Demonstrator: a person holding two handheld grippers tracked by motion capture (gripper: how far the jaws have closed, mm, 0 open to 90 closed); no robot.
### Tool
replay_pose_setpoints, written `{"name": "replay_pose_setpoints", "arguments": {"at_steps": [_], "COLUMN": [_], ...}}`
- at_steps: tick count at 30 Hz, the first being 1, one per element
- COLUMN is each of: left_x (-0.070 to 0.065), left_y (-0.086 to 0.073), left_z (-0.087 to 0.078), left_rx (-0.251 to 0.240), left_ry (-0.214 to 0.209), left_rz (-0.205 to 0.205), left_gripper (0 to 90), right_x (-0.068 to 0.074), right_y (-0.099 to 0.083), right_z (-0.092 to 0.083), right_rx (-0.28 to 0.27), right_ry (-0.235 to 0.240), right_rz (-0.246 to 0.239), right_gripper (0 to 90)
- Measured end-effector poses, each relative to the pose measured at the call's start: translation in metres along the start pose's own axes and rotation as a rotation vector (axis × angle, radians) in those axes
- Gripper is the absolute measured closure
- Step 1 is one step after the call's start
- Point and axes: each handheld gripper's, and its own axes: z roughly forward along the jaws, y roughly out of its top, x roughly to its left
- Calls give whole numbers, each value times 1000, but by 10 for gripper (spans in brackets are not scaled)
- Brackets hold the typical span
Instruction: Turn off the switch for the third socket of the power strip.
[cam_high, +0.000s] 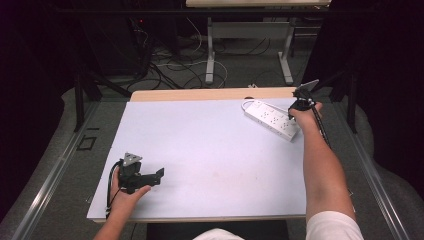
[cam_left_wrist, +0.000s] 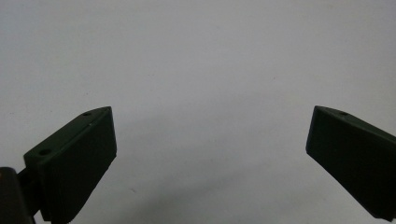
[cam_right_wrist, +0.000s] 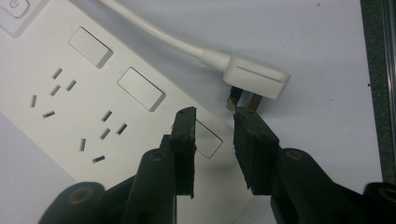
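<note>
So the white power strip (cam_high: 272, 119) sits at the far right of the table (cam_high: 200, 150), its plug (cam_right_wrist: 256, 79) lying just beside it. Right gripper (cam_right_wrist: 215, 116) hovers over the strip's edge, jaws slightly apart, holding nothing. Left gripper (cam_left_wrist: 208, 135) is wide open over bare tabletop, well apart.

Power strip (cam_right_wrist: 93, 107) smooth white plastic; plug (cam_right_wrist: 257, 80) pins metal; table sheet (cam_high: 200, 150) matt.

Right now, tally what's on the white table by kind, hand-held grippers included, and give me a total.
Power strip: 1, white
Plug on a white cord: 1, lying beside the strip, not plugged in
Hand-held gripper: 2, the left hand-held gripper and the right hand-held gripper
Total: 4
</note>
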Motion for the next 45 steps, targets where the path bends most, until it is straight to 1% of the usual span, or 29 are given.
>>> {"name": "replay_pose_setpoints", "arguments": {"at_steps": [2, 3, 4, 6, 7, 8, 11, 13, 14, 15, 16, 17, 22, 23, 24, 25, 26, 29, 30, 32, 33, 34, 36, 37, 41, 43, 44, 45], "left_x": [-1, -1, -1, -1, -1, -1, -1, -1, -1, -1, -1, -1, -1, -1, -1, -1, -1, -1, -1, -1, -1, -1, -1, -2, -2, -3, -2, -2], "left_y": [0, 0, 0, 0, 0, 0, 0, 0, 0, 0, 0, 0, 0, 0, 0, 0, 0, 0, 0, 0, 0, 0, 0, 0, 0, 0, 1, 1], "left_z": [1, 1, 0, 1, 1, 1, 1, 1, 1, 1, 1, 1, 1, 1, 1, 1, 1, 1, 1, 1, 1, 2, 2, 2, 2, 3, 2, 2], "left_rx": [-7, -6, 0, -7, -7, -9, -12, -10, -10, -11, -10, -11, -11, -11, -11, -11, -10, -10, -10, -11, -11, -11, -8, -8, -6, -10, 4, -2], "left_ry": [1, 2, 0, 3, 3, 4, 3, 3, 3, 3, 3, 3, 4, 3, 3, 3, 2, 3, 3, 2, 1, 1, 2, -1, 0, 4, 1, -1], "left_rz": [-8, -8, -7, -8, -9, -10, -8, -7, -7, -7, -7, -8, -7, -7, -7, -7, -7, -6, -6, -6, -6, -7, -4, -11, -7, -5, 7, 3], "left_gripper": [17, 17, 17, 17, 17, 17, 17, 17, 17, 17, 17, 17, 17, 17, 17, 17, 17, 17, 17, 17, 17, 17, 17, 17, 17, 17, 17, 17], "right_x": [1, 0, 0, 1, 1, 1, 2, 2, 2, 3, 4, 4, 8, 8, 9, 10, 11, 15, 15, 17, 18, 19, 22, 24, 30, 33, 34, 35], "right_y": [0, 0, 0, 1, 2, 1, 2, 2, 2, 2, 2, 2, 2, 2, 2, 2, 2, 2, 1, 1, 1, 1, 0, 0, -2, -3, -4, -4], "right_z": [-1, -1, -2, -4, -5, -5, -6, -7, -7, -7, -8, -8, -10, -10, -10, -11, -12, -14, -14, -15, -15, -16, -16, -16, -19, -20, -21, -22], "right_rx": [-9, -15, -17, -22, -13, -28, -35, -46, -46, -51, -42, -66, -80, -83, -93, -99, -95, -117, -122, -125, -136, -136, -146, -155, -176, -187, -186, -192], "right_ry": [-11, -11, -2, -2, 1, 11, 10, 11, 20, 13, 16, 20, 37, 31, 55, 42, 55, 60, 61, 63, 76, 68, 83, 88, 100, 97, 98, 96], "right_rz": [14, 11, 3, 14, 7, 0, 5, -2, -7, -13, -18, -27, -49, -52, -54, -60, -68, -64, -75, -88, -90, -91, -89, -82, -102, -114, -121, -128], "right_gripper": [663, 653, 646, 625, 618, 612, 587, 570, 561, 554, 547, 539, 498, 485, 472, 461, 449, 416, 404, 377, 356, 334, 288, 262, 165, 154, 149, 144]}}
